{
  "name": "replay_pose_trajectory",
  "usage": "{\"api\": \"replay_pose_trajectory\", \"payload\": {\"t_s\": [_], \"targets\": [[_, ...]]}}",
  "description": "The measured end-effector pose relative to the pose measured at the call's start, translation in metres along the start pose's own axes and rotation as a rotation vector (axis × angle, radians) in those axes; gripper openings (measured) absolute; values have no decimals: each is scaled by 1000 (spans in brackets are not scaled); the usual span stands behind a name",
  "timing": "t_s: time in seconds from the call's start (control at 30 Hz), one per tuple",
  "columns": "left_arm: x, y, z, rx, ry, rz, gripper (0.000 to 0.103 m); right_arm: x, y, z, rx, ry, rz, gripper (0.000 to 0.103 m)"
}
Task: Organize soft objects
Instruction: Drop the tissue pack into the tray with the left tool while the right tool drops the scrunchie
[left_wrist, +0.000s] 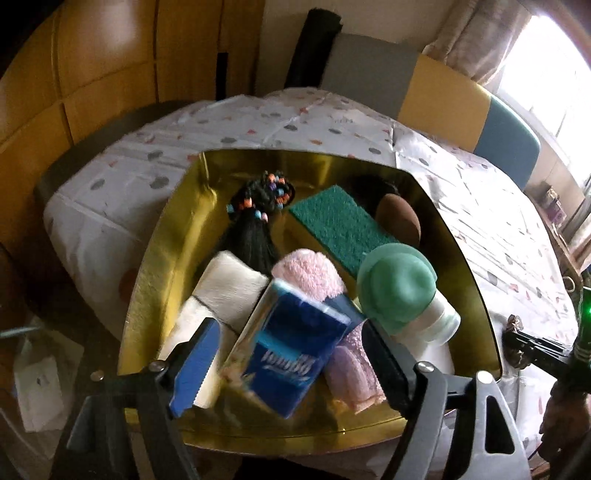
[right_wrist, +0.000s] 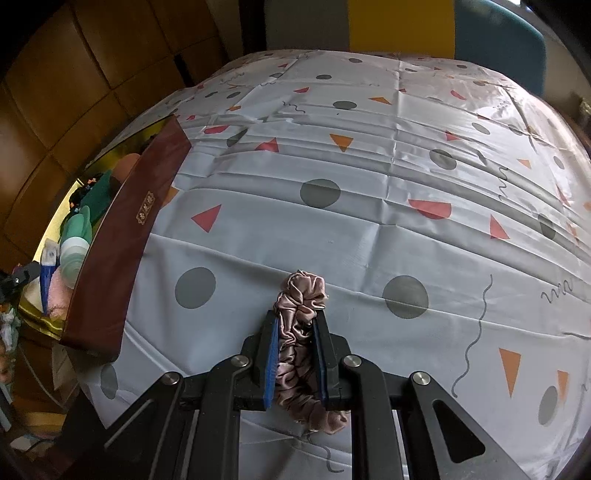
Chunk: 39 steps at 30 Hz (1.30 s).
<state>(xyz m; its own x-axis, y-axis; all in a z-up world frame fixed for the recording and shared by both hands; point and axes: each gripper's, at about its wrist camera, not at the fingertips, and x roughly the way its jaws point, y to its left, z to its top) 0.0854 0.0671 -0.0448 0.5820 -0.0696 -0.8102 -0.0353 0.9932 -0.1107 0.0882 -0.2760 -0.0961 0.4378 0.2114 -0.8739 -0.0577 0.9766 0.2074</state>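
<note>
Scrunchie: my right gripper (right_wrist: 298, 354) is clamped on a dusty-pink satin scrunchie (right_wrist: 301, 332); both blue pads press its sides, with ruffles bulging past the tips at the far end and out behind the jaws at the near end. I see it just above the patterned cloth (right_wrist: 369, 221) on the bench.

Left gripper: my left gripper (left_wrist: 295, 354) is spread wide over the near end of the gold-lined box (left_wrist: 166, 258). The blue tissue pack sits between the fingers, but I see neither pad touching it.

Box contents: blue tissue pack (left_wrist: 291, 339) tilted up in the near middle; pink fluffy towel roll (left_wrist: 310, 277) just behind it; a lilac fluffy roll (left_wrist: 351, 369) to its right; folded white cloth (left_wrist: 221, 291) on the left; black hairpiece with coloured beads (left_wrist: 262, 206) at the far left; green-topped sponge (left_wrist: 332, 225) in the far middle; brown rounded item (left_wrist: 399, 221) at the far right; green soft cap on a pale bottle (left_wrist: 399, 291) at the near right.

In the way: the bottle and its cap crowd the right finger of my left gripper, and the tissue pack leans over the rolls.

Box outside: from the right wrist view the box wall (right_wrist: 122, 243) is dark maroon and stands to the left of the scrunchie, well apart from it.

Writing: white lettering on the tissue pack is upside down and too blurred for me to read; a small gold emblem (right_wrist: 144, 208) on the maroon wall is too small to make out.

Surroundings: grey, yellow and blue panels (left_wrist: 443, 92) beyond the bench; wooden panelling (left_wrist: 74, 74) on the left.
</note>
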Motion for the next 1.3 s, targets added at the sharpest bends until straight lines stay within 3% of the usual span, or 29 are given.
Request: {"api": "replay_pose_trajectory", "payload": {"t_s": [0.43, 0.63, 0.83, 1.1, 1.3], "targets": [[-40, -2, 4, 20, -115, 26, 80, -11, 15, 2, 12, -48, -43, 16], [-52, -2, 5, 25, -145, 32, 80, -34, 53, 27, -30, -114, 48, 16], [-56, 4, 4, 13, -153, 35, 80, -39, 125, 61, -128, -147, 180, 16], [-60, 13, 3, -2, -158, 55, 80, -6, 223, 101, -219, -88, 323, 16], [-60, 21, 4, -20, -155, 90, 80, 59, 263, 102, -291, 49, 235, 26]]}}
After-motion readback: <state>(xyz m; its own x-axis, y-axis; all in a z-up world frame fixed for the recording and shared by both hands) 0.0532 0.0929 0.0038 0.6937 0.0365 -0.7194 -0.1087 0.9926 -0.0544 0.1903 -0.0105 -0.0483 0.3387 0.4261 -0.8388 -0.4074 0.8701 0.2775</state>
